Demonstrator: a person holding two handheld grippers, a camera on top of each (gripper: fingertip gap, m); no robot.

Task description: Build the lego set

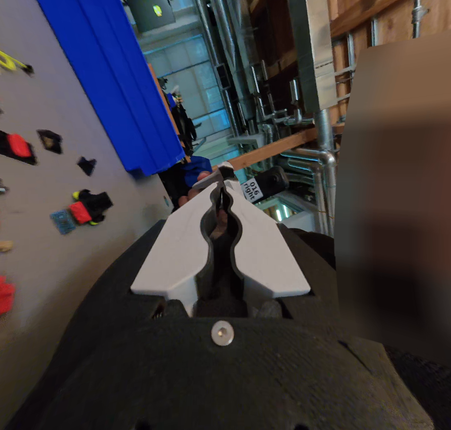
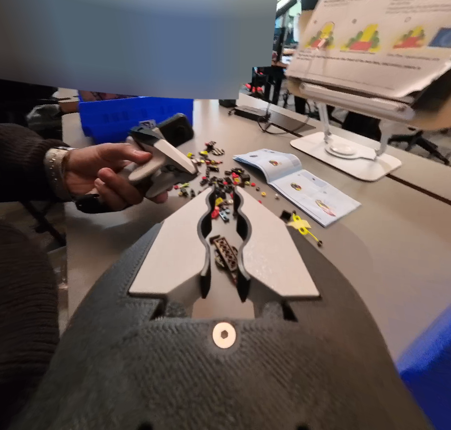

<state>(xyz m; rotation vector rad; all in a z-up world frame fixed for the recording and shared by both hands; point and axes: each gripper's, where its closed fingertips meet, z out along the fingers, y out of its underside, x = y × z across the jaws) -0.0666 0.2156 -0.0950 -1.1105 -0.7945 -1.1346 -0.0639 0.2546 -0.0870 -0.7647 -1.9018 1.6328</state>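
Note:
Several small black, red and yellow Lego pieces (image 2: pixel 219 174) lie scattered on the grey table (image 2: pixel 353 259). My right gripper (image 2: pixel 223 190) is open and empty, hovering above the pile. A black plate with holes (image 2: pixel 225 252) lies on the table and shows between its fingers. My left gripper (image 1: pixel 222 190) is shut, with its tips together in the air; a thin dark strip shows between the pads, and I cannot tell whether it is a piece. It also shows in the right wrist view (image 2: pixel 192 170), held by a hand (image 2: pixel 102 164) at the left edge of the pile. A red, black and blue cluster (image 1: pixel 83 210) lies on the table.
A blue bin (image 2: pixel 136 117) stands at the back left. An open instruction booklet (image 2: pixel 297 186) lies right of the pile, with a thin yellow piece (image 2: pixel 300 225) beside it. A white stand (image 2: pixel 346 157) holds a printed sheet (image 2: pixel 366 39) at the back right. Tip to tip, the grippers are about 5 cm apart.

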